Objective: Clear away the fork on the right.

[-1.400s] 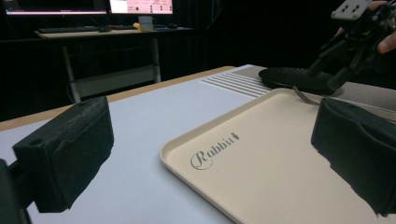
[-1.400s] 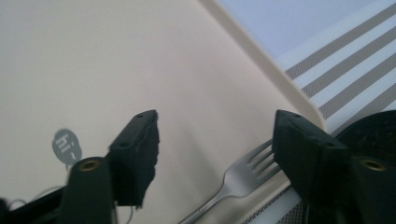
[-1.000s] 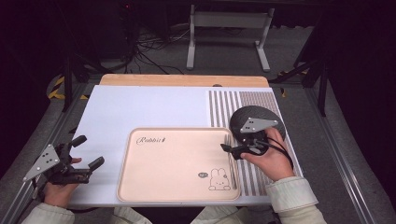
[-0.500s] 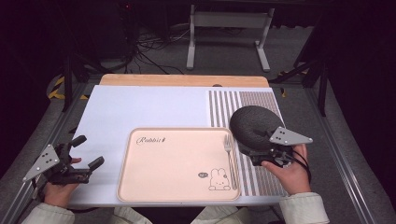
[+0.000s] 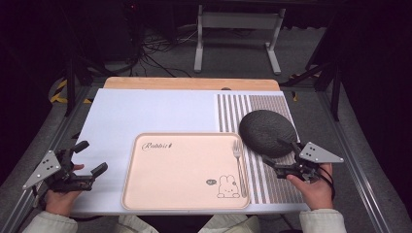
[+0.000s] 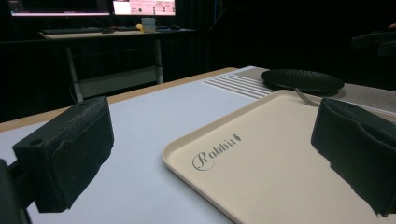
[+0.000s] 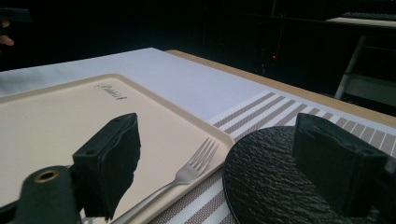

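Pulled back from the beige tray since a second ago, my right gripper now sits low at the table's right edge, and the fork it had been hovering over lies by itself along the tray's right rim, tines pointing away from me. My right gripper's jaws, just opened a little wider, stand apart with nothing between them; in the right gripper view the fork shows through the gap, resting on the tray and touched by neither pad. Just beside the fork, off the tray and on the striped placemat, sits the black textured plate, its near edge close in front of my right gripper. Across the pale table cover, my left gripper rests well apart at the left edge, released and grasping nothing, matching where it was a second ago; from the left gripper view I look between its two spread pads across the tray toward the plate. As I judge it, the fork's placing on the tray looks done, while the plate, outside the tray, seems the likeliest piece left to handle, though the tray's wide bare middle gives no firm sign.
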